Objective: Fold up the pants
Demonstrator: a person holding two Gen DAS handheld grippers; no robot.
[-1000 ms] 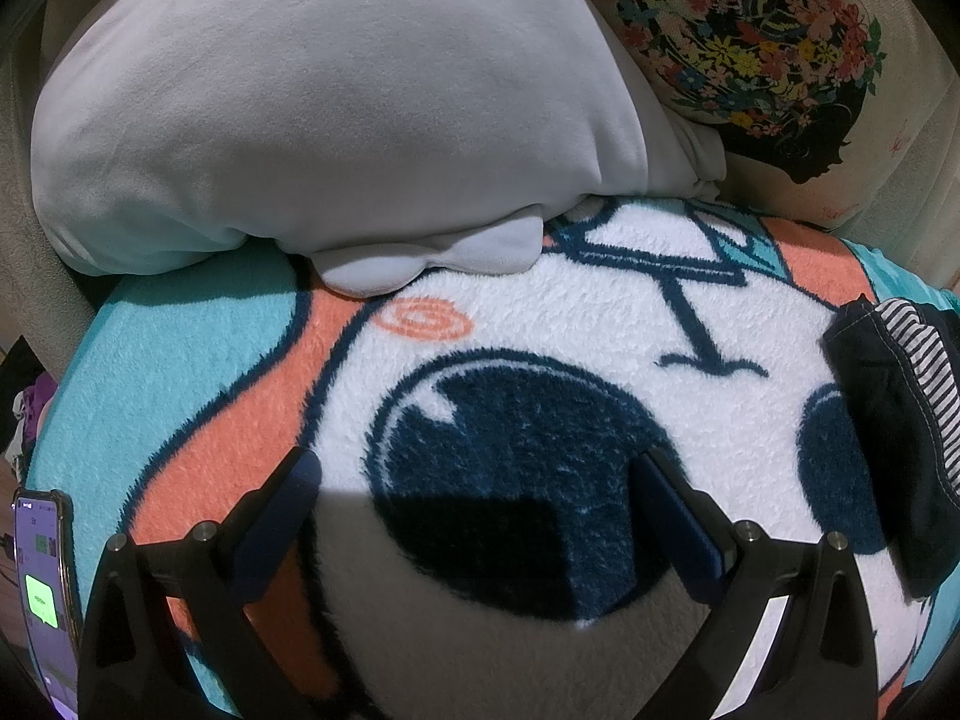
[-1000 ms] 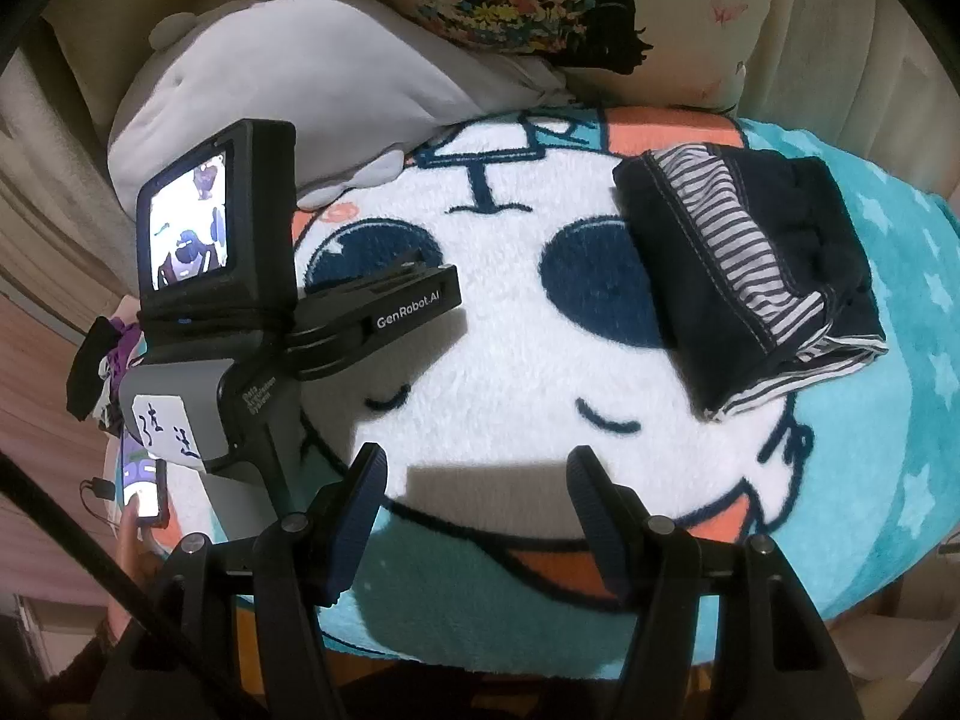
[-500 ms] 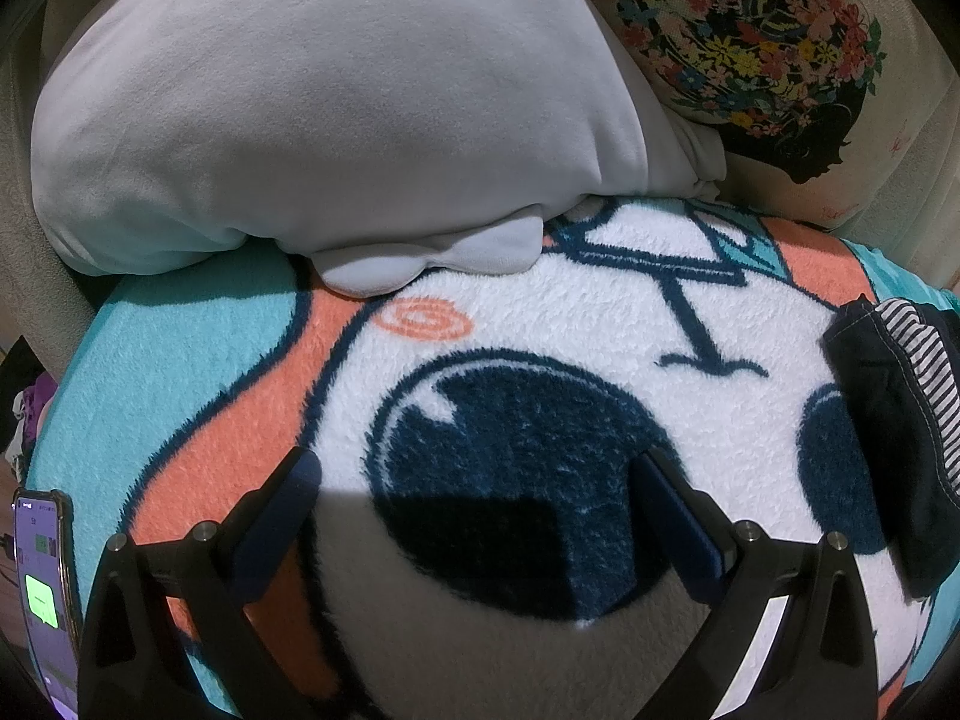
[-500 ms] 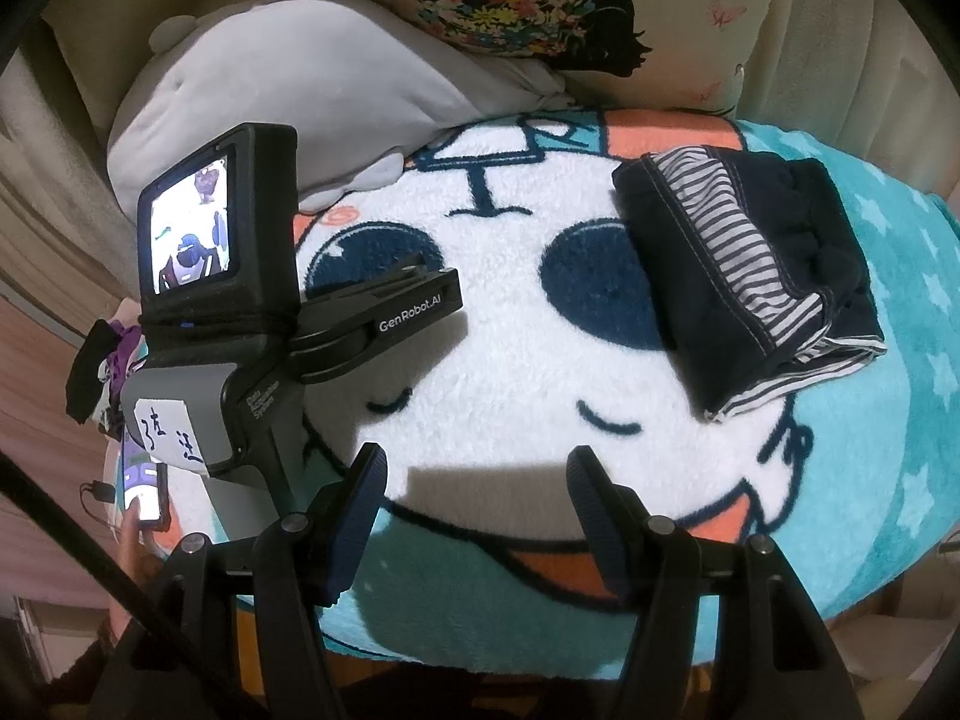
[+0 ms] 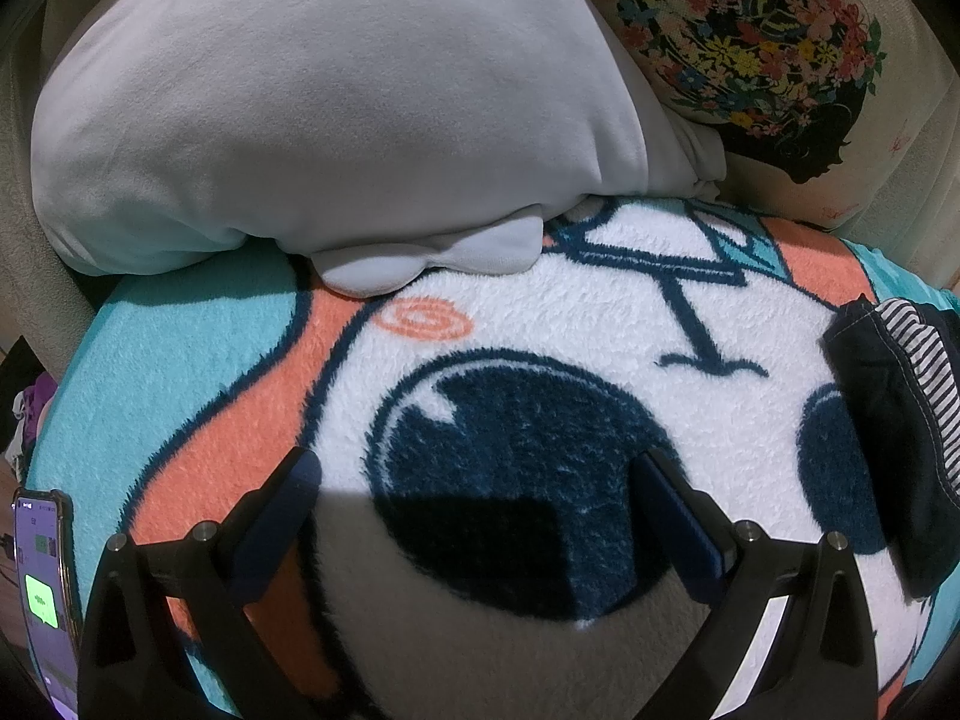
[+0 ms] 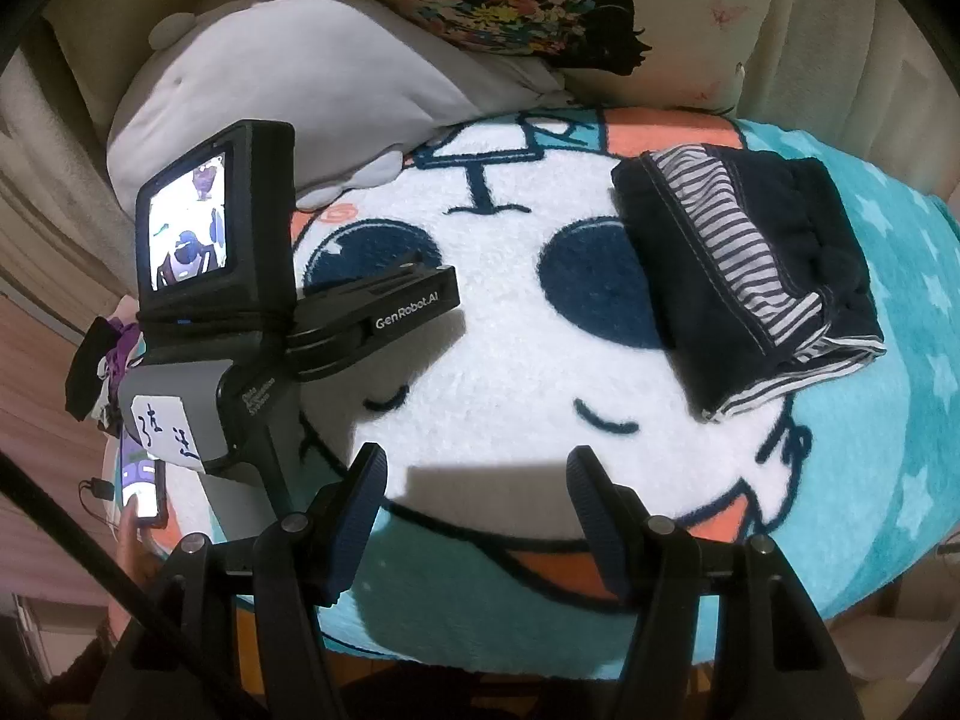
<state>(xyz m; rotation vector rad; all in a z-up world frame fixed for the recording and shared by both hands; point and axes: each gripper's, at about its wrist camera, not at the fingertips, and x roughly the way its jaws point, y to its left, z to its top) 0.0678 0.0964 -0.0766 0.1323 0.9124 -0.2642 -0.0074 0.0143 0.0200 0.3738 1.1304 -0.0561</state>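
Note:
Dark navy pants with a striped lining [image 6: 744, 282] lie folded into a compact stack on the right of a cartoon-face blanket [image 6: 498, 372]. Their edge also shows at the far right of the left wrist view [image 5: 888, 426]. My right gripper [image 6: 474, 480] is open and empty, above the blanket's front, well left of and nearer than the pants. My left gripper [image 5: 474, 480] is open and empty, resting low over the blanket's left cartoon eye. Its body with a lit screen [image 6: 240, 300] shows at the left of the right wrist view.
A grey plush pillow [image 5: 324, 102] and a floral cushion [image 5: 762, 42] lie at the back against a beige sofa. A lit phone [image 5: 42, 594] stands at the blanket's left edge, with a hand on it [image 6: 132, 540]. Wood floor shows at the left.
The right gripper's view has shifted very slightly; the left gripper and the folded pants have not moved.

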